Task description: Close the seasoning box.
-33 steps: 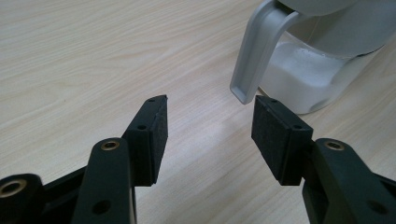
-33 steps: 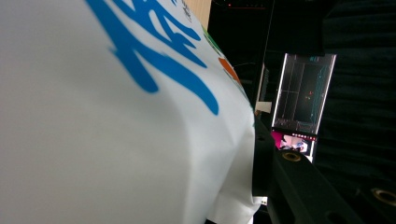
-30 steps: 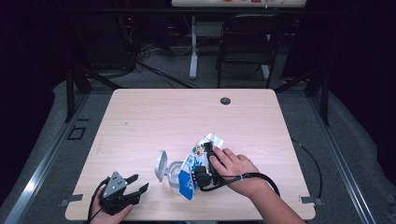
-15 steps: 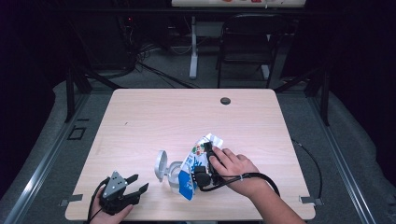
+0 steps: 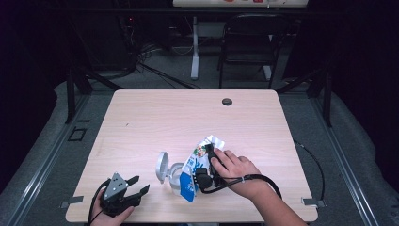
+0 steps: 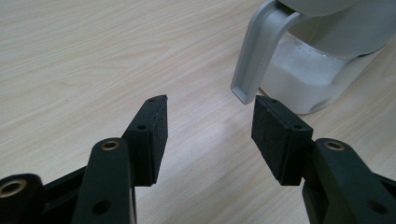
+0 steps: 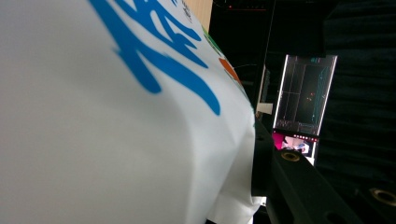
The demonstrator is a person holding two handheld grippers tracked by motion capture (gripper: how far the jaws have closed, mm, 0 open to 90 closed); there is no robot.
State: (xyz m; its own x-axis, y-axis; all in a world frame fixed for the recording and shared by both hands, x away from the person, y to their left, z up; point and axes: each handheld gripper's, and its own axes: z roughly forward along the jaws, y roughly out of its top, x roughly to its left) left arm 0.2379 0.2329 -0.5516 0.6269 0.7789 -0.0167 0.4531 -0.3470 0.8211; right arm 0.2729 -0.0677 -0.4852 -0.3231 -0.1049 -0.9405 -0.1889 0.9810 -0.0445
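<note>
A white pouch point(image 5: 201, 157) with blue print hangs tilted over the front middle of the wooden table point(image 5: 155, 122). My right gripper point(image 5: 204, 165) is shut on it, with a hand wrapped around the gripper. Up close the pouch point(image 7: 116, 116) covers the left of the right gripper view, and one black finger point(image 7: 266, 158) presses its side. Just left of the pouch stands a clear container point(image 5: 175, 182) with its grey lid point(image 5: 162, 167) flipped open. My left gripper point(image 5: 141, 184) rests open at the front left, and its own view shows the gripper point(image 6: 208, 107) pointing at the container point(image 6: 317, 70) with nothing held.
A dark grommet hole point(image 5: 227, 101) sits near the table's far edge. A black chair point(image 5: 247, 42) and a stand are on the floor behind the table. The right gripper's cable point(image 5: 263, 180) loops over the wrist. A lit monitor point(image 7: 303, 98) glows in the dark background.
</note>
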